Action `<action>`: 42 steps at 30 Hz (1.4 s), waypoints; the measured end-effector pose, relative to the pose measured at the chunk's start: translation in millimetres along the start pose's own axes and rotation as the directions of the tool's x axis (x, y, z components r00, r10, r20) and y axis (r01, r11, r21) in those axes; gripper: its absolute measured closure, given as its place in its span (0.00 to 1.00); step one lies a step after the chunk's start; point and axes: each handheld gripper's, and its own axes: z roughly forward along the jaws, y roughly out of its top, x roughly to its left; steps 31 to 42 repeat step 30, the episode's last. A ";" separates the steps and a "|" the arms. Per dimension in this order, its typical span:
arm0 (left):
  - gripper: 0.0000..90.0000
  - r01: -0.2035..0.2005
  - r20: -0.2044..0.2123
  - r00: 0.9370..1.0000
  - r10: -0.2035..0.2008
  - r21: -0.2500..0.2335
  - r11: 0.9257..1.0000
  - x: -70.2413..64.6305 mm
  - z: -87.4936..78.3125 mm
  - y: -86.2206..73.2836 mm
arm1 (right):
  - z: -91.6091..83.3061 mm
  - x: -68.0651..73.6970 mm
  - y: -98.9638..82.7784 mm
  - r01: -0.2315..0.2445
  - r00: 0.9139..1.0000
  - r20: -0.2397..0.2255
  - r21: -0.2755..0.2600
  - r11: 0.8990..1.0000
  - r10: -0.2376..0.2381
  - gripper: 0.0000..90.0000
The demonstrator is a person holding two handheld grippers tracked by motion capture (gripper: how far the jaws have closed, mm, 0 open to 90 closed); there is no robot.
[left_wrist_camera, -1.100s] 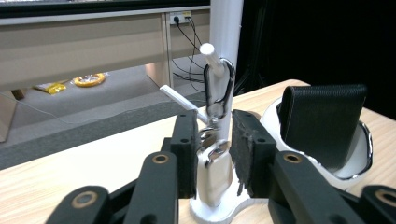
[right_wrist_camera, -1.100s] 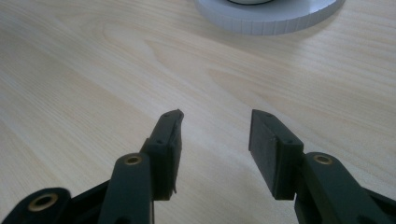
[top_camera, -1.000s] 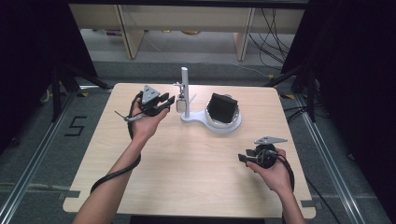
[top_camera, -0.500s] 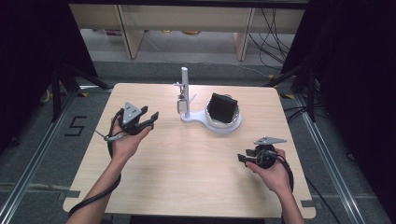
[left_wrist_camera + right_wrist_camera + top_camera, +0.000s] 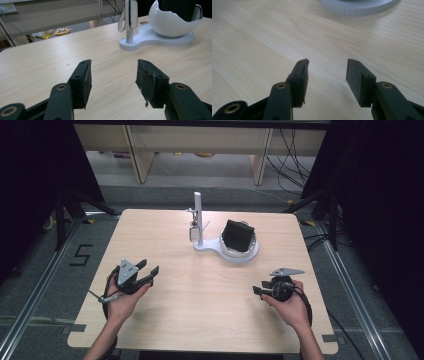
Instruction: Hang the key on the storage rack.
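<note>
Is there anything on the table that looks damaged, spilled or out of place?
Nothing is spilled or knocked over. The white stand sits upright at the far middle of the table, with a small item hanging on its post. One detail: the left gripper has frayed pads, worn at the edges.

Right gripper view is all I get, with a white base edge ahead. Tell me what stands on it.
Observer: The white stand carries a round cradle holding a black block.
Operator: Report anything else on it.
Observer: An upright post rises at its left end, with a small item hanging from it.
Operator: Give me the left gripper.
Observer: The left gripper is over the table, apart from the stand. Its jaws have just been opening, with nothing between them.
</note>
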 end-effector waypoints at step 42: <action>0.47 0.061 -0.010 0.998 -0.061 -0.015 0.998 2.4 -9.1 -34.8 | 10.8 4.5 -7.3 0.040 0.999 -0.024 -0.021 0.999 -0.041 0.57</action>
